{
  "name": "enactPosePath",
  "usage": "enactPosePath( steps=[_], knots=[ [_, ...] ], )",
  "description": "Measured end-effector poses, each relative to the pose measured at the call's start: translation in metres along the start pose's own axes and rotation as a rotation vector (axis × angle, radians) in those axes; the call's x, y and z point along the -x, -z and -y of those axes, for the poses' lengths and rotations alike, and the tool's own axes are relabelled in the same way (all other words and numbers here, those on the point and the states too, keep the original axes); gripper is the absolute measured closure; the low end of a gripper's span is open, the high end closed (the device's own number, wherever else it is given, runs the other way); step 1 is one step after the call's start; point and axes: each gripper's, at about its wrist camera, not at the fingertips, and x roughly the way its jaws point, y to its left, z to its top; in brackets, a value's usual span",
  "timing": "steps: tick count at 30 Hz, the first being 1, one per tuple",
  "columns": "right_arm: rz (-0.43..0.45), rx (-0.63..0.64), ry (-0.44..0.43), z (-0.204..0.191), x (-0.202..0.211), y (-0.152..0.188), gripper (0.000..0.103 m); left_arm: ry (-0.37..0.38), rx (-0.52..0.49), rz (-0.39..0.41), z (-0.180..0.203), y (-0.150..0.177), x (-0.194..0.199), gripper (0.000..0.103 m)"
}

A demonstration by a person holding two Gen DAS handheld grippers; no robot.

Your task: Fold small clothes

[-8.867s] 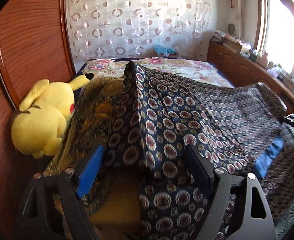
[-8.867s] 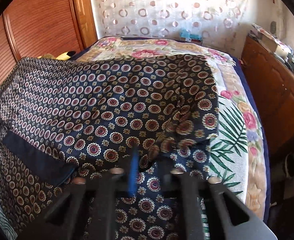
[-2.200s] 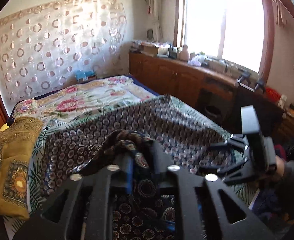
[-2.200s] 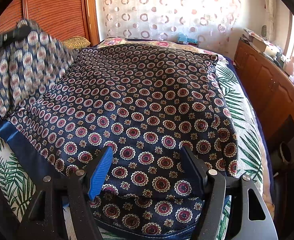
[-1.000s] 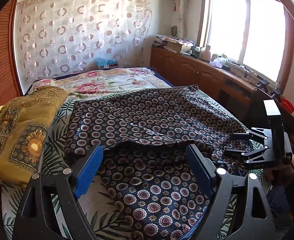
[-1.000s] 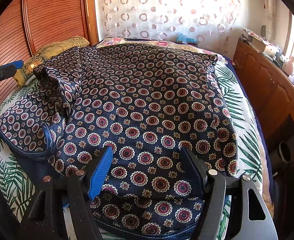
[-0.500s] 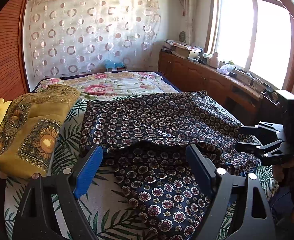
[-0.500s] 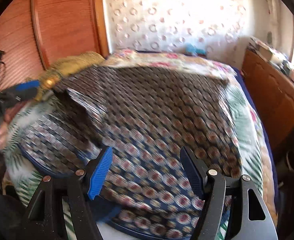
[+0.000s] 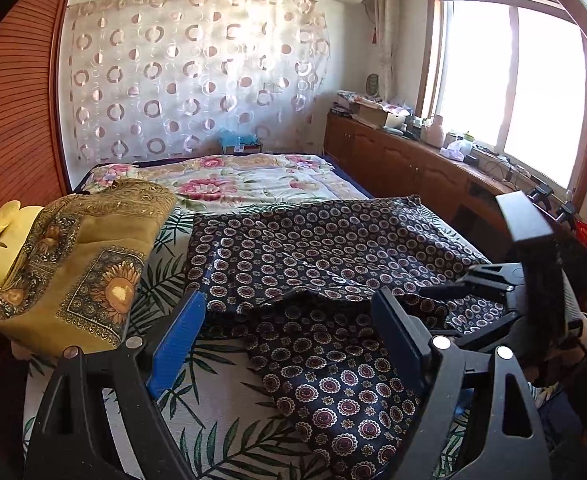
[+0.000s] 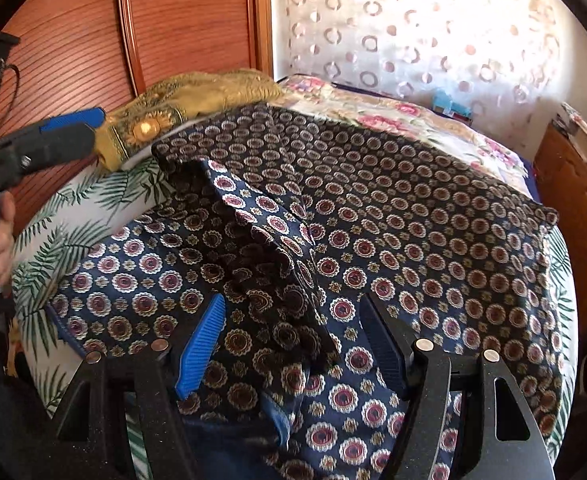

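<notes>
While the navy patterned garment (image 10: 373, 216) lies spread on the leaf-print bedspread (image 9: 213, 416), one flap folded over its near-left part, the right gripper (image 10: 293, 344) hangs over the bunched near edge; jaws have just been narrowing, cloth between them, pads not pressing. Left gripper (image 9: 289, 340) is released, wide apart, above the garment's left edge. Yellow-brown cloth (image 9: 77, 260) sits far left.

Sunlight pours through the window (image 9: 509, 92) onto a wooden sideboard (image 9: 405, 164); a ring-patterned curtain (image 9: 197, 72) hangs behind the bed (image 9: 253, 176).
</notes>
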Motion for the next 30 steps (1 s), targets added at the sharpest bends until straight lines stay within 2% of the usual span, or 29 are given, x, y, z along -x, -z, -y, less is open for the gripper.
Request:
enactPosePath(
  steps=[1,2,3,6,10,14,23,30],
  knots=[
    [-0.013,0.007,0.001,0.0,-0.004,0.0,0.059,0.0,0.002,0.0,-0.001,0.0,0.0,0.017],
    [-0.032,0.019,-0.006,-0.001,-0.01,0.0,0.098,-0.001,0.003,-0.001,-0.001,0.001,0.0,0.017],
    [-0.043,0.036,-0.006,-0.004,-0.013,-0.002,0.099,-0.001,0.004,-0.002,-0.001,0.001,-0.001,0.017],
    [0.006,0.042,-0.018,-0.003,-0.007,-0.003,0.099,-0.003,0.002,0.0,-0.002,0.001,-0.001,0.017],
    [0.076,-0.022,-0.024,0.011,0.014,0.0,0.099,-0.002,0.01,0.0,-0.002,0.0,-0.003,0.017],
    [0.124,-0.069,0.006,0.025,0.035,0.009,0.099,0.01,0.006,-0.008,0.003,0.003,-0.007,0.017],
    [0.106,-0.134,0.096,0.052,0.052,0.041,0.099,0.029,-0.016,-0.022,0.013,0.006,-0.011,0.017],
    [0.128,-0.184,0.154,0.057,0.086,0.054,0.099,0.038,-0.031,-0.028,0.02,0.007,-0.013,0.017]
  ],
)
